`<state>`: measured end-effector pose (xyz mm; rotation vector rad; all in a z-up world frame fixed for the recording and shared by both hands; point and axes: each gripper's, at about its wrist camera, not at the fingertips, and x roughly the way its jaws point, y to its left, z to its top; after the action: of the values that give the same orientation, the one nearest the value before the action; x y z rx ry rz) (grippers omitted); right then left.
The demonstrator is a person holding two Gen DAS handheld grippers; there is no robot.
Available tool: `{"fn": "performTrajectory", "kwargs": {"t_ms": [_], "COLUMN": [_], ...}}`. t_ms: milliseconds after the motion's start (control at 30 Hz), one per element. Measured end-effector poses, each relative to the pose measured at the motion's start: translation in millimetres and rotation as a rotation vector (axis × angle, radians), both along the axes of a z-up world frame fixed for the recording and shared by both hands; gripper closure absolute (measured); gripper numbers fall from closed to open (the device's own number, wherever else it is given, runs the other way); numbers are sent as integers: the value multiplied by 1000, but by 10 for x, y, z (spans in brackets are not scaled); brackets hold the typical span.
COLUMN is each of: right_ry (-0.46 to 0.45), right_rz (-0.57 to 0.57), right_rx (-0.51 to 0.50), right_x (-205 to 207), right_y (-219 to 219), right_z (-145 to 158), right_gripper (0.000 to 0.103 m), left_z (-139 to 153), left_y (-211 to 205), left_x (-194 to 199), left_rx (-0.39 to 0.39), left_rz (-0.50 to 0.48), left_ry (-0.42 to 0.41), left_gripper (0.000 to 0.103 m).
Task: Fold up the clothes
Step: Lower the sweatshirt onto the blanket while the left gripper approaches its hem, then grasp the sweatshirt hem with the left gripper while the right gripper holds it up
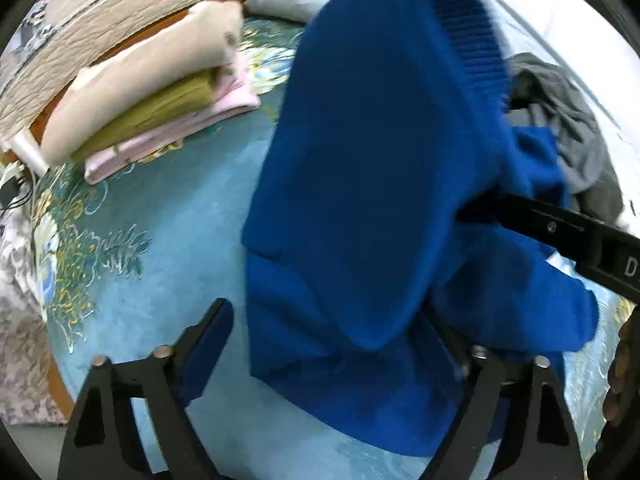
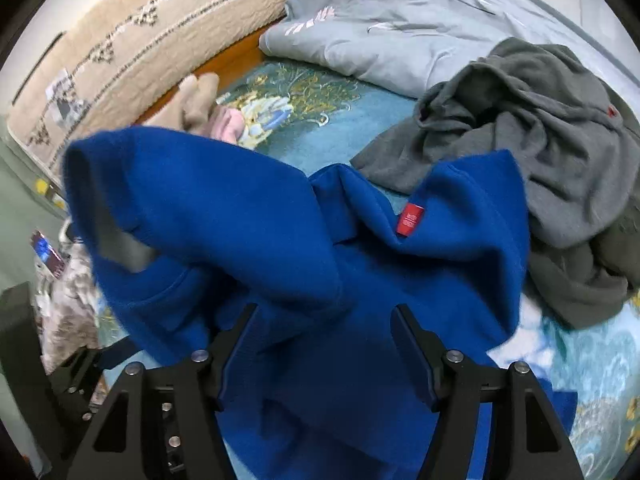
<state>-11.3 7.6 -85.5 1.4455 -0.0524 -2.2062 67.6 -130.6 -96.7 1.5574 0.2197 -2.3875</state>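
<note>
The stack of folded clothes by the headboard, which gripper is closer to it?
Left. The left gripper has the folded stack just beyond its fingers, up to the left. The right gripper sees it further off, mostly hidden behind the blue sweater.

A white letter "D" shows on the black gripper arm (image 1: 592, 240) at the right edge. The red tag (image 2: 410, 220) on the blue sweatshirt (image 2: 280, 216) carries print too small to read.
</note>
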Motion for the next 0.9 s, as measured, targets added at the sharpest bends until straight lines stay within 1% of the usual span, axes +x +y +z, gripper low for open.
{"fn": "performTrajectory", "kwargs": {"t_ms": [67,167,200,233,267,300,333,367,400,433,500,567,633,767,833,900], "right_ry": [1,11,6,0,-9,-20,-30,-40,-50,-60,-75,-54,-14,113,176,247], "right_rz": [-2,5,6,11,12,11,10,-4,-25,-46,-84,-121,-160,-234,-253,-265], "right_rx": [22,41,58,65,61,55,48,35,18,1,-36,-79,-120,-194,-219,-227], "right_x": [-38,-67,-73,-79,-89,-99,-109,-125,-144,-163,-204,-240,-258,-285,-293,-236], "right_y": [-71,-177,-211,-239,-256,-270,-283,-263,-226,-189,-118,-25,82,376,512,633], "right_z": [-35,-63,-86,-104,-117,-128,-139,-132,-116,-100,-51,98,309,933,1246,1592], "right_gripper": [33,33,34,34,37,44,49,59,72,78,84,86,88,89,89,89], "left_z": [-21,-13,-13,-15,-13,-9,-5,7,24,51,132,248,424,874,1152,1428], "left_y": [-57,-106,-118,-131,-162,-202,-243,-293,-347,-406,-528,-649,-788,-1009,-1000,-880], "left_x": [0,4,-5,-19,-28,-35,-42,-38,-29,-18,7,34,64,108,125,126], "left_rx": [7,1,-7,-13,-11,-4,2,9,16,14,0,-18,-43,-58,-64,-93], "left_rz": [22,34,36,37,43,51,59,72,88,102,121,131,136,138,95,29], "left_ry": [-5,-4,-8,-13,-18,-23,-28,-27,-24,-19,-1,25,66,176,248,316], "left_gripper": [29,37,45,56,61,73,84,86,90,93,94,96,96,97,97,97]}}
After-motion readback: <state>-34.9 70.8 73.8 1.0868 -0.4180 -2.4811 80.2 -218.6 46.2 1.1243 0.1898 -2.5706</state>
